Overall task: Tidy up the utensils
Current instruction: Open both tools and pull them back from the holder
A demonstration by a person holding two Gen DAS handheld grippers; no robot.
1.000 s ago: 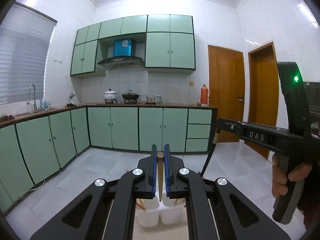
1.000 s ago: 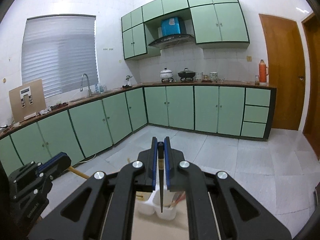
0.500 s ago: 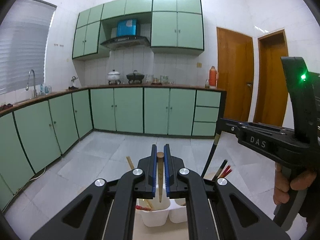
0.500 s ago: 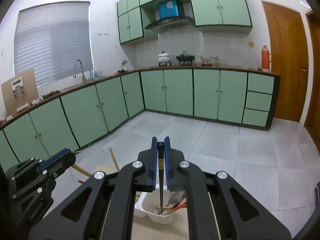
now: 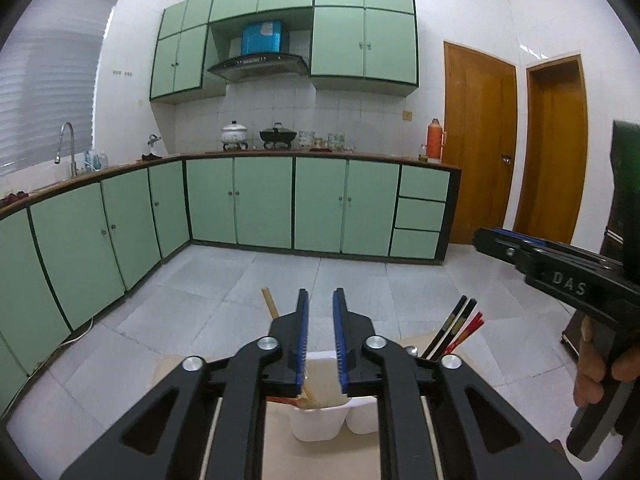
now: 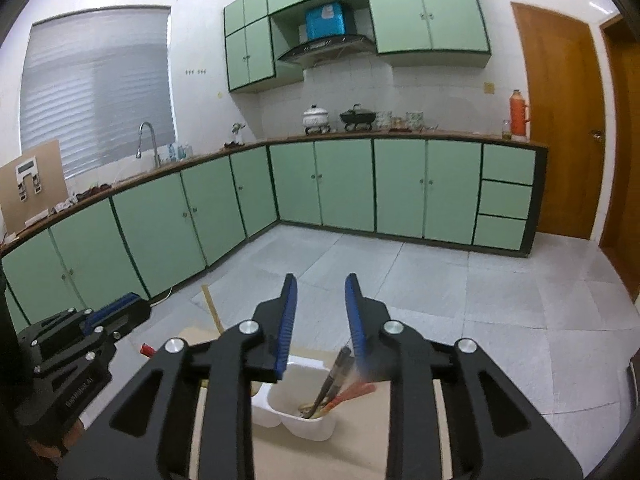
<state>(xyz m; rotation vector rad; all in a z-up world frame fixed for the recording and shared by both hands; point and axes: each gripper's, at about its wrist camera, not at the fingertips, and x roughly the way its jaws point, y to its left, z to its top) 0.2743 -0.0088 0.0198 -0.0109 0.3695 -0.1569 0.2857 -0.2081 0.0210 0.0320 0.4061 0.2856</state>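
Note:
A white two-compartment utensil holder (image 5: 320,420) stands on a tan table, just below and ahead of my left gripper (image 5: 320,340), which is open and empty. A wooden utensil (image 5: 270,304) leans out of its left compartment. Black and red chopsticks (image 5: 460,326) stick up from the right compartment. In the right wrist view the holder (image 6: 296,412) sits below my right gripper (image 6: 320,320), also open and empty. A dark utensil (image 6: 336,376) and red ones (image 6: 354,394) lean in the compartment under it. Each gripper shows in the other's view, left (image 6: 80,332) and right (image 5: 560,264).
The tan table (image 6: 320,456) carries the holder. Beyond it lie a grey tiled floor (image 5: 352,284), green base cabinets (image 5: 260,204) under a countertop with pots, and two brown doors (image 5: 480,144) at the right.
Both grippers opened and let go of the utensils they held, which now rest in the holder. Both cameras tilted down and drew nearer the holder.

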